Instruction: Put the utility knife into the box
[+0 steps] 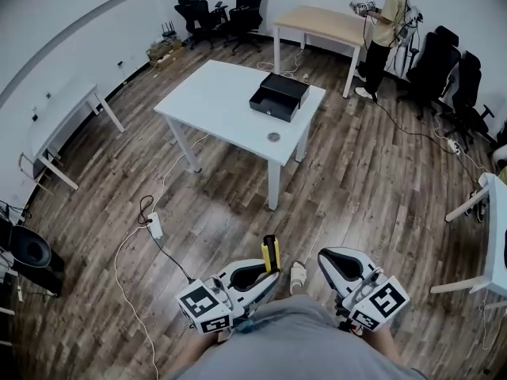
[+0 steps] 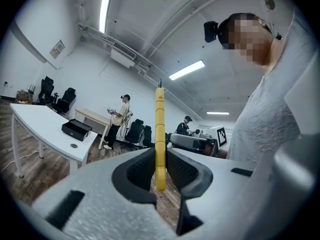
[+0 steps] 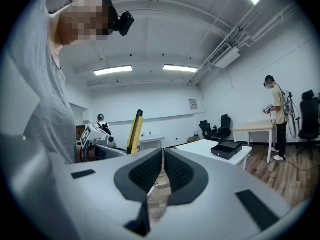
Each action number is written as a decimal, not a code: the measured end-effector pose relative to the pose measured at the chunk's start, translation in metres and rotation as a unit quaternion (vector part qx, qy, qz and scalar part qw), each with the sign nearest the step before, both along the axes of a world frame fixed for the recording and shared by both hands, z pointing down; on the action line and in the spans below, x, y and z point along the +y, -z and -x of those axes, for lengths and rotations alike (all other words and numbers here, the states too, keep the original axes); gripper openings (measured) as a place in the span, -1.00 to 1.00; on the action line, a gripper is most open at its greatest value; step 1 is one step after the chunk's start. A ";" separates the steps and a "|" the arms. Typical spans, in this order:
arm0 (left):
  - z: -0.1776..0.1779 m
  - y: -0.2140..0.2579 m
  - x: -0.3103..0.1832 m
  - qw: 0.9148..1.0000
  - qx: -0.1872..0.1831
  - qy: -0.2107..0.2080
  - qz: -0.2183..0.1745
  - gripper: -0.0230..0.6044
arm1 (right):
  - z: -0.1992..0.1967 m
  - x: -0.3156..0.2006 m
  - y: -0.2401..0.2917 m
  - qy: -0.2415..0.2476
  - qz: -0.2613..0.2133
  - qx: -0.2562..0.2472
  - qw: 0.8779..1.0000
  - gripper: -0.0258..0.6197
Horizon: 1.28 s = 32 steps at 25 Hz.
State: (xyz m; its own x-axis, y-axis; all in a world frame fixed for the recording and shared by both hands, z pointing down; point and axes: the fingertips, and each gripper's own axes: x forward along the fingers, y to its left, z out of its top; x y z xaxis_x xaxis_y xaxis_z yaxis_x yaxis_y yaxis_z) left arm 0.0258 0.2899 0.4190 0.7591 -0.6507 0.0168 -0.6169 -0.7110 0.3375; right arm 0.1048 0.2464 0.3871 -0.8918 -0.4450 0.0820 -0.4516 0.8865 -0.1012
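The yellow utility knife (image 1: pixel 271 253) stands upright, clamped in my left gripper (image 1: pixel 269 275), which is low in the head view, close to my body. In the left gripper view the knife (image 2: pixel 159 129) rises between the black pads, with the left gripper (image 2: pixel 160 156) shut on it. My right gripper (image 1: pixel 326 261) hangs beside it, its jaws together with nothing between them (image 3: pixel 163 156). From the right gripper view the knife (image 3: pixel 134 132) shows at the left. The black box (image 1: pixel 279 96) lies open on the far white table (image 1: pixel 214 105), well away from both grippers.
A small round object (image 1: pixel 273 137) lies on the table near its front edge. A power strip (image 1: pixel 155 226) and cables cross the wooden floor. Another person (image 1: pixel 386 22) stands by a wooden table (image 1: pixel 321 24) at the back. Office chairs (image 1: pixel 451 77) line the right.
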 end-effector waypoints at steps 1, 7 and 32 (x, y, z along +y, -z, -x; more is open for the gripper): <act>0.000 0.001 -0.008 1.000 -0.001 0.002 -0.001 -0.68 | 0.003 -0.010 -0.002 -0.002 0.003 -0.002 1.000 -0.82; 0.001 0.011 -0.052 1.000 -0.005 0.016 -0.002 -0.68 | 0.017 -0.057 -0.001 0.005 0.019 -0.014 1.000 -0.82; -0.040 0.015 -0.213 0.999 -0.019 0.029 0.005 -0.68 | -0.015 -0.216 -0.001 0.018 0.034 -0.019 0.999 -0.82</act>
State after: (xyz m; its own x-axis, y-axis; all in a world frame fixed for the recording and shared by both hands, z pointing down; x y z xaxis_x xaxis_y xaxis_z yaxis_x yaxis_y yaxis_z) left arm 0.0654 0.0770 0.4042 0.7186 -0.6934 0.0519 -0.6699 -0.6704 0.3191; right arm 0.1199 0.0308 0.3877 -0.9105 -0.4065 0.0762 -0.4135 0.8928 -0.1787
